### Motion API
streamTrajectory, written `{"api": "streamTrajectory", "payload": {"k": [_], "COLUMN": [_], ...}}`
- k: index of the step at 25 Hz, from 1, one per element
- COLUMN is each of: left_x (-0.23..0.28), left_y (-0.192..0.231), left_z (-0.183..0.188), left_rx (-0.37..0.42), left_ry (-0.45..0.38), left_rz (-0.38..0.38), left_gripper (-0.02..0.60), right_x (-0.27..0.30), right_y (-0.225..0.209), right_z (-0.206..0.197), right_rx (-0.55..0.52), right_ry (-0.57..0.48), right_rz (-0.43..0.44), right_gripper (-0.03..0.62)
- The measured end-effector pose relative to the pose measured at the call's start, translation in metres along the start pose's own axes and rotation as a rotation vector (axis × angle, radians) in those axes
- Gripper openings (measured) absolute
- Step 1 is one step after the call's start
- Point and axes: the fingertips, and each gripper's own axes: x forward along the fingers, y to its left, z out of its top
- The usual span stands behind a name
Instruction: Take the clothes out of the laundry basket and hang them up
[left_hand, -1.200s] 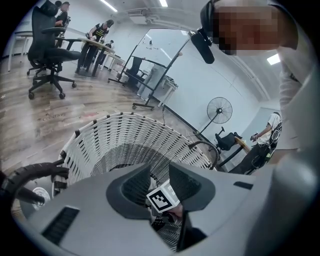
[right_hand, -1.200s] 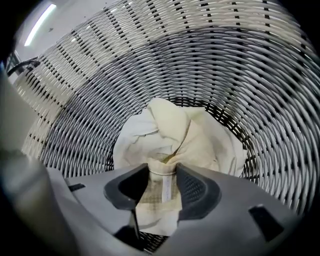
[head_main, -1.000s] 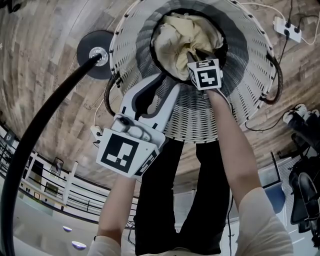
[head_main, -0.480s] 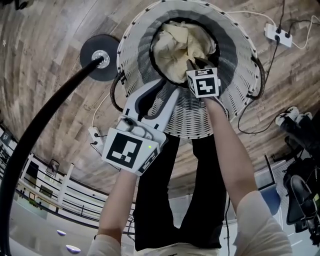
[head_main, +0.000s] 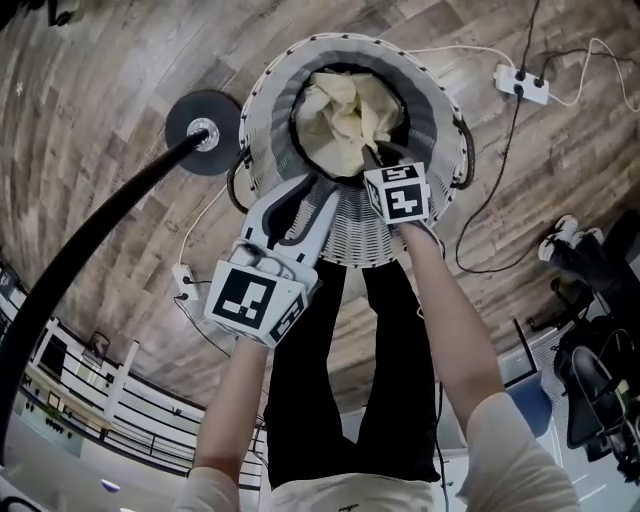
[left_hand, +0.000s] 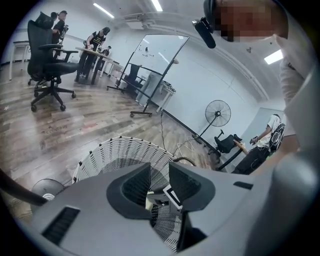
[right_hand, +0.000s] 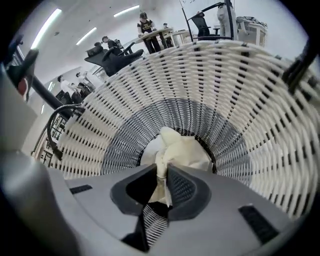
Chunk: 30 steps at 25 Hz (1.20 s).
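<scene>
A white woven laundry basket (head_main: 440, 110) stands on the wood floor with a cream garment (head_main: 345, 115) bunched in its bottom. My right gripper (head_main: 378, 158) reaches down inside it. In the right gripper view its jaws are closing, and a fold of the cream garment (right_hand: 182, 150) is pinched between the right gripper's (right_hand: 162, 177) pads, with the basket wall (right_hand: 225, 90) all round. My left gripper (head_main: 300, 195) hangs over the basket's near rim. Seen in the left gripper view, the left gripper (left_hand: 159, 177) is open with nothing in it, above the basket (left_hand: 107, 152).
A black stand with a round base (head_main: 203, 130) rises from the floor left of the basket. A white power strip (head_main: 520, 88) and cables lie to the right. Office chairs (head_main: 600, 390) stand at the far right. The person's black trouser legs (head_main: 340, 380) are just behind the basket.
The basket looks smaller and further off in the head view. The right gripper has stayed at the cloth and come a little toward the near rim. The left gripper has kept its place.
</scene>
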Motion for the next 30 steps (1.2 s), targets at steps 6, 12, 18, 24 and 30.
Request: {"api": "streamTrajectory", "payload": {"k": [6, 12, 18, 24, 30], "left_x": [-0.019, -0.039, -0.057, -0.088, -0.119], "left_y": [-0.019, -0.044, -0.072, -0.099, -0.124], "left_z": [0.016, 0.032, 0.050, 0.067, 0.092], "left_rx": [0.014, 0.020, -0.004, -0.008, 0.017], "left_ry": [-0.009, -0.029, -0.065, -0.090, -0.133], "left_rz": [0.011, 0.021, 0.047, 0.092, 0.148], "left_gripper": [0.124, 0.124, 0.123, 0.123, 0.121], "right_x": [-0.052, -0.105, -0.158, -0.221, -0.285], "right_y": [0.006, 0.018, 0.029, 0.047, 0.062], "right_z": [0.017, 0.033, 0.049, 0.068, 0.097], "right_rx": [-0.016, -0.037, -0.058, -0.133, -0.204], "right_ry": [-0.032, -0.068, -0.114, -0.159, -0.217], "right_rz": [0.004, 0.016, 0.050, 0.091, 0.137], "right_gripper": [0.061, 0.060, 0.054, 0.052, 0.051]}}
